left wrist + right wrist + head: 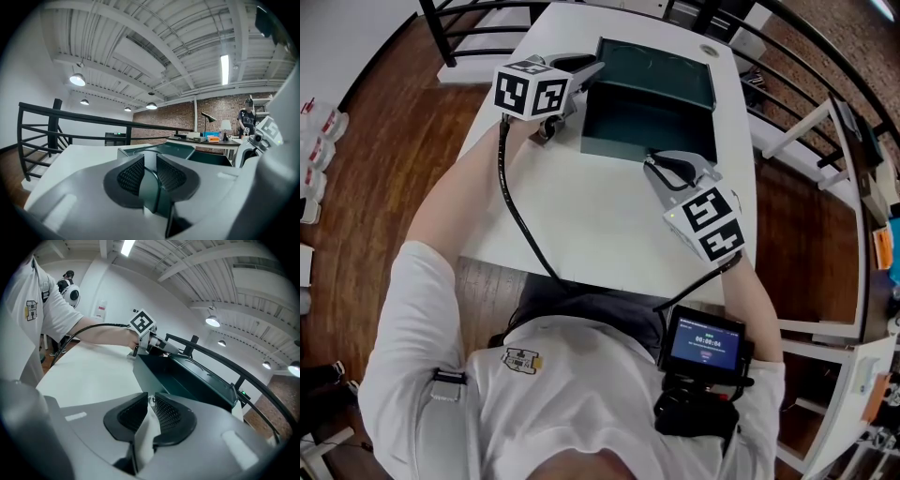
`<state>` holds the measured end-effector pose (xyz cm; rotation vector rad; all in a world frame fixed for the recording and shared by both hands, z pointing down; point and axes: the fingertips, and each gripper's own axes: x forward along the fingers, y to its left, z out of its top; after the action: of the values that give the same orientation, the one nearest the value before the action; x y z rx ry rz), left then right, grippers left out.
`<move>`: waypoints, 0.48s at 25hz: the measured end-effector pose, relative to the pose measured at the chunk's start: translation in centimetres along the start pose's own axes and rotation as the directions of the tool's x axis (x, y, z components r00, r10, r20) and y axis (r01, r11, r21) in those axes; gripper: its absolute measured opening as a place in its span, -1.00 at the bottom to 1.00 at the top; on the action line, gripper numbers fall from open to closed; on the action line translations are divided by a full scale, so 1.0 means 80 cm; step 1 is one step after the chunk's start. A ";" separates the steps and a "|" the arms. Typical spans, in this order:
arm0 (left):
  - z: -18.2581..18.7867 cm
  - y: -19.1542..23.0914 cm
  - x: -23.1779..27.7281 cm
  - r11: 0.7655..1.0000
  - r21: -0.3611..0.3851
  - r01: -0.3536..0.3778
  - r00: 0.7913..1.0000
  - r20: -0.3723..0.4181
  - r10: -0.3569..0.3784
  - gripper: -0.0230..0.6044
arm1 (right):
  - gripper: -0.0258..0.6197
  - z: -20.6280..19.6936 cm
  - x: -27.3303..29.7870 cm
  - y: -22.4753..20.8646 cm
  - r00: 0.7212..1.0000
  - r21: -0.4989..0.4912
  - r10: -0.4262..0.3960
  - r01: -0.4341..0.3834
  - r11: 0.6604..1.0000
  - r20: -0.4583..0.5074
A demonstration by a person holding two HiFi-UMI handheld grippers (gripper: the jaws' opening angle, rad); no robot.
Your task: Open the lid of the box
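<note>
Left gripper [150,161]: jaws clenched on a thin dark-green panel, the left corner of the lid [661,64]. The lid is up and tilted back at the top centre of the head view. Right gripper [150,401]: jaws drawn almost together at the front rim of the box [623,148], with a small shiny bit between the tips. The box stands open on the white worktop [581,220], centre top, with the grippers at opposite corners.

The dark green box [647,127] looks smooth and faintly glossy, the table [581,225] smooth matt white, the floor [384,169] polished wood, the shirt [469,356] cloth, and the left gripper [150,164] matt grey plastic with black, finely dimpled pads [130,176].
</note>
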<state>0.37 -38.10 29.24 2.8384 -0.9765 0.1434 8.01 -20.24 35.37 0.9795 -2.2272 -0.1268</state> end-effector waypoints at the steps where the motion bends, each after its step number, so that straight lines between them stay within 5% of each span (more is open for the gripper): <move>1: 0.001 0.000 0.000 1.000 -0.001 0.000 1.000 0.003 0.000 -0.66 | -0.77 0.000 0.001 0.000 1.000 0.005 0.002 -0.002 1.000 0.004; 7: 0.004 0.002 -0.006 1.000 -0.020 -0.002 1.000 0.023 0.003 -0.66 | -0.73 0.008 -0.015 -0.014 0.994 0.042 -0.067 0.064 0.997 0.081; 12: 0.025 -0.041 -0.073 0.999 -0.021 0.031 0.993 0.110 -0.029 -0.66 | -0.83 -0.004 -0.097 -0.043 0.948 0.279 -0.187 0.112 0.954 0.258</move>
<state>-2.13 -32.30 26.15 2.8652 -0.9486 -0.0272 14.08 -17.33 30.11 1.3496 -2.4705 -0.0420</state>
